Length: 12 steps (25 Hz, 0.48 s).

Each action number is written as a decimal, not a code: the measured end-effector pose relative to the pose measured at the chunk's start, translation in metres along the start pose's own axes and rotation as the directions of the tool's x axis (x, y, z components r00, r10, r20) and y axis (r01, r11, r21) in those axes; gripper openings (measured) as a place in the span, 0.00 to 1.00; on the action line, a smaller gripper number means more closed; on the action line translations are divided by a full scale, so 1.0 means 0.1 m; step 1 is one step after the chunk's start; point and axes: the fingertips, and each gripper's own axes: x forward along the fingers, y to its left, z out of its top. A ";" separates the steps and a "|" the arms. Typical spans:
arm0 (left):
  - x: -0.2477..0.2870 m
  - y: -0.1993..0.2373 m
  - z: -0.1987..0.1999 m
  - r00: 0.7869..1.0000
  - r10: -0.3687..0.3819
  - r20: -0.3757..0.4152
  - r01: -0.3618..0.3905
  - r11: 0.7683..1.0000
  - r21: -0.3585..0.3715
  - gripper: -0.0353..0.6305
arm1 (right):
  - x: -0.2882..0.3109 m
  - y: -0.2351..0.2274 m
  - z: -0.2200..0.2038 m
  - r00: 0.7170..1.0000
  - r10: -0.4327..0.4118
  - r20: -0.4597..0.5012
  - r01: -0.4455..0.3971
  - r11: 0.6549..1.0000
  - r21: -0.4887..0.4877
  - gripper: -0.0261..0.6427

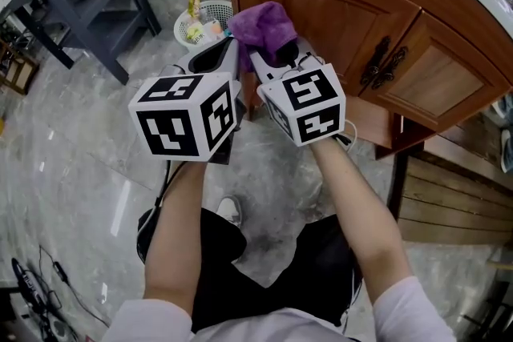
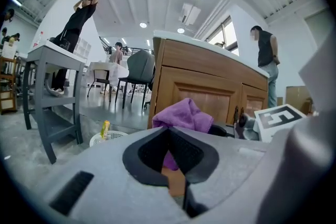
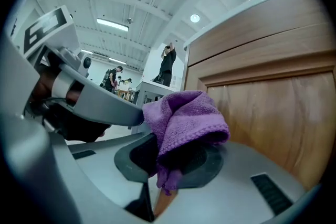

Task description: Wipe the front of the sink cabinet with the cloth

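A purple cloth is bunched up in front of the wooden sink cabinet, near its left door. My right gripper is shut on it. In the right gripper view the cloth folds over the jaws of the right gripper, with the cabinet door close on the right. My left gripper sits just left of the cloth, jaws together with nothing seen between them. The left gripper view shows its jaws closed, and past them the cloth and the cabinet.
A white basket with small items stands on the floor by the cabinet's left corner. A grey table is at the far left. Dark door handles sit right of the cloth. A person stands beyond the cabinet.
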 end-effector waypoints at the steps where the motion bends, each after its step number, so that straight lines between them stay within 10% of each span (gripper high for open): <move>1: 0.00 -0.02 0.02 1.000 -0.006 0.004 0.006 1.000 0.004 0.06 | -0.02 -0.02 0.00 1.000 -0.006 -0.002 0.006 1.000 -0.005 0.14; 12: 0.15 -0.30 0.01 0.998 -0.060 0.001 0.060 0.998 0.007 0.06 | -0.44 -0.34 -0.07 0.995 -0.103 -0.009 0.102 0.995 -0.017 0.14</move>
